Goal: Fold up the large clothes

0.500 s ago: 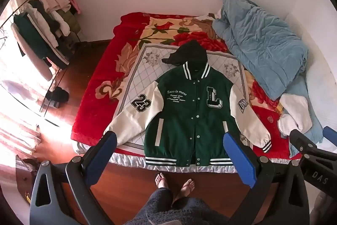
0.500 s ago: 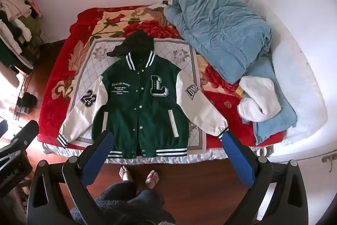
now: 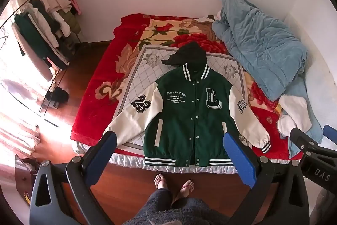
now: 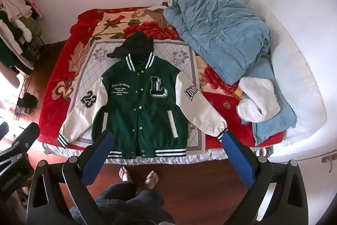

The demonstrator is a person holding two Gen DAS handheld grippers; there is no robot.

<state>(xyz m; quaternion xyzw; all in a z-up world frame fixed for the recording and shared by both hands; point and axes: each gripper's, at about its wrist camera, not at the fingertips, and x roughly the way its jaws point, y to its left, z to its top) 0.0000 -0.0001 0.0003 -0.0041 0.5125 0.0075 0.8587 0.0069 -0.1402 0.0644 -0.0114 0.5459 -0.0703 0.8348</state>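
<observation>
Your left tool (image 3: 169,153) and right tool (image 4: 168,151) both gape wide and hold nothing, raised above the floor. The green jacket (image 3: 189,119) lies flat, face up, snapped closed, at the near edge of the bed (image 3: 90,115), sleeves spread

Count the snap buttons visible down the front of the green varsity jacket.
6 on the green varsity jacket with cream sleeves: one at the collar, four down the placket, one on the striped hem. Folds may hide others.
</observation>
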